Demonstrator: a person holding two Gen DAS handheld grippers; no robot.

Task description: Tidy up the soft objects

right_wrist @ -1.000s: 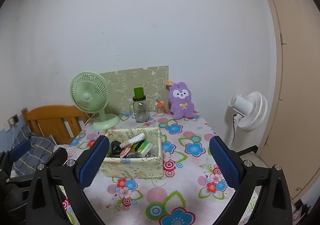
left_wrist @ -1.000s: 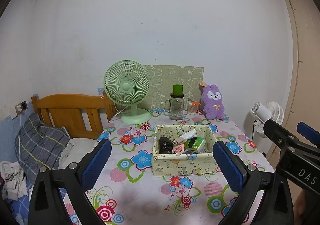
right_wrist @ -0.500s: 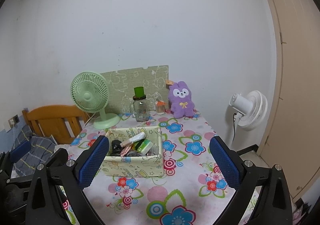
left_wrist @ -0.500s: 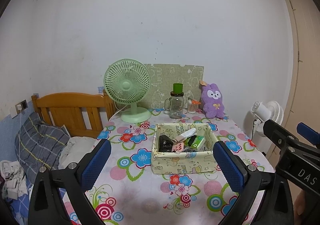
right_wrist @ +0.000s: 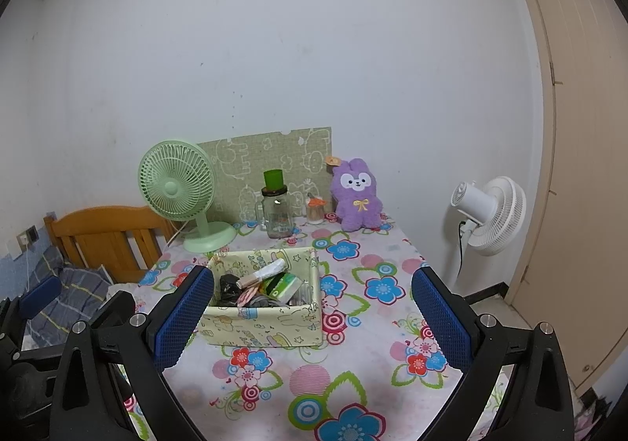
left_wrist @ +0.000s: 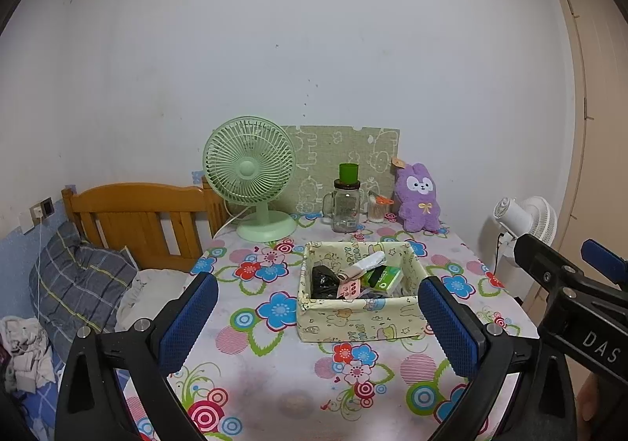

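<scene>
A purple plush rabbit [left_wrist: 418, 199] [right_wrist: 357, 201] sits upright at the back right of the flowered table, against the wall. A cream fabric box [left_wrist: 359, 317] [right_wrist: 263, 321] stands mid-table and holds a black bundle [left_wrist: 324, 280], a white roll [left_wrist: 367, 263], a green packet [left_wrist: 382, 278] and other small items. My left gripper [left_wrist: 318, 323] hangs open above the near table, well short of the box. My right gripper [right_wrist: 314, 319] is open too, in front of the box with nothing between its fingers.
A green desk fan [left_wrist: 251, 176] stands back left, beside a glass jar with a green cup on top [left_wrist: 346, 201] and a small cup [left_wrist: 376, 207]. A white floor fan [right_wrist: 488, 215] and a door [right_wrist: 581, 166] are right. A wooden headboard [left_wrist: 137, 213] and bedding lie left.
Both grippers have drifted very slightly; the view is almost the same. Nothing on the table has moved and both stay open.
</scene>
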